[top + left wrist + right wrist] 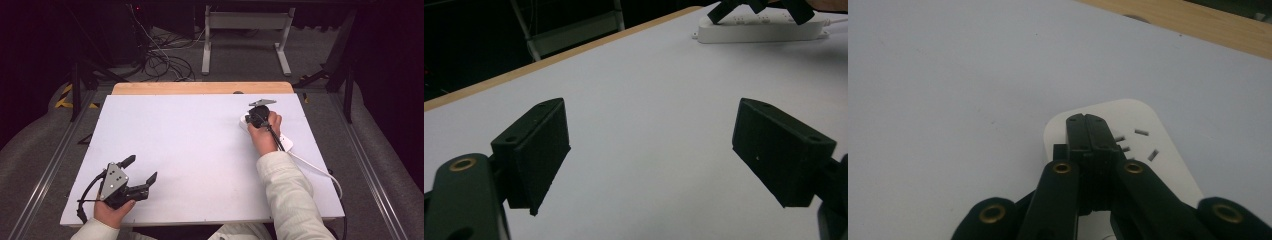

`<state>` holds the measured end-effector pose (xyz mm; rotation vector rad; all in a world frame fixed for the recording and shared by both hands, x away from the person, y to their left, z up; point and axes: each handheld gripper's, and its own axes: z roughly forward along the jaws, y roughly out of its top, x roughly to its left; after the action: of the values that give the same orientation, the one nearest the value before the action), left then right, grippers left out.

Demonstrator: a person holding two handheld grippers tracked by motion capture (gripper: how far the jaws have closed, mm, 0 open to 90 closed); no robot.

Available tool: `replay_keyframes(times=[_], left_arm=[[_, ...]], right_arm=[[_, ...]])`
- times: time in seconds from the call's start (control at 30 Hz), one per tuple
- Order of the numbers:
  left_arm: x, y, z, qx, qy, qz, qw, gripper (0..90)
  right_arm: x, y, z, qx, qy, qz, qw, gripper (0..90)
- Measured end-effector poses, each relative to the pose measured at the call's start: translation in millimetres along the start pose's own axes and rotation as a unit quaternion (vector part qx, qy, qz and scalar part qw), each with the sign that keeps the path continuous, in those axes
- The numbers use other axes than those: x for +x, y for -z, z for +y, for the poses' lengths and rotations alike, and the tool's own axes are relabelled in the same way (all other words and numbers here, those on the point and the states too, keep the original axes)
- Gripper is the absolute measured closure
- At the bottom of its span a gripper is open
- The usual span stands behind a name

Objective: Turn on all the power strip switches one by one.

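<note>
Left gripper [134, 176] sat nearest the camera in the high view, at the near-left of the bench [190, 150], far from the power strip [287, 144]; its jaws stood wide apart with nothing between them, also plain in the left gripper view. Right gripper [1087, 131] was over the strip's far end, jaws pressed together with nothing held, tips down at the strip's top face beside its slot openings; whether they touched the plastic I could not tell.

Judged step: pressing or poking at the strip's far end, maybe a switch or socket, though no button was visible. Next move would call for a small, straight push down without sliding the strip, or parting the jaws to grip its body.

Strip lay flat at the bench's far-right. Long axis ran diagonally from far-left to near-right, rounded end pointing toward the wooden strip [200, 88] at the far edge, white cord [320, 172] trailing off the near end.
</note>
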<state>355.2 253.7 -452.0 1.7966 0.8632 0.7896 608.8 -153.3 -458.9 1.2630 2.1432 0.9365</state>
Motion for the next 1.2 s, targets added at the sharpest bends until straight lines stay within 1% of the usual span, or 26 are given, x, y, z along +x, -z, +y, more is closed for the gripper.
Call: replay_keyframes(times=[0.17, 0.67, 1.0, 1.1, 1.2], left_arm=[[0.2, 0.1, 0.0, 0.0, 0.0, 0.0, 1.0, 15.6], [-0.2, 0.0, -0.1, 0.0, 0.0, -0.002, 1.0, 15.7], [0.0, 0.2, -0.1, -0.001, 0.0, -0.002, 1.0, 15.7], [0.0, 0.3, -0.1, -0.001, 0.0, -0.002, 1.0, 15.7], [0.4, 0.6, -0.1, -0.001, 0.003, -0.001, 1.0, 15.6]], right_arm=[[0.5, -0.3, -0.4, 0.0, 0.001, -0.001, 1.0, 90.0], [0.7, -0.9, 0.0, 0.005, -0.013, -0.002, 0.9999, 90.0], [3.1, -1.5, -0.1, 0.008, -0.011, -0.01, 0.9999, 90.0], [4.0, -1.5, 0.5, 0.01, -0.007, -0.015, 0.9998, 90.0], [3.3, -0.6, 1.2, 0.012, -0.013, -0.012, 0.9998, 90.0]])
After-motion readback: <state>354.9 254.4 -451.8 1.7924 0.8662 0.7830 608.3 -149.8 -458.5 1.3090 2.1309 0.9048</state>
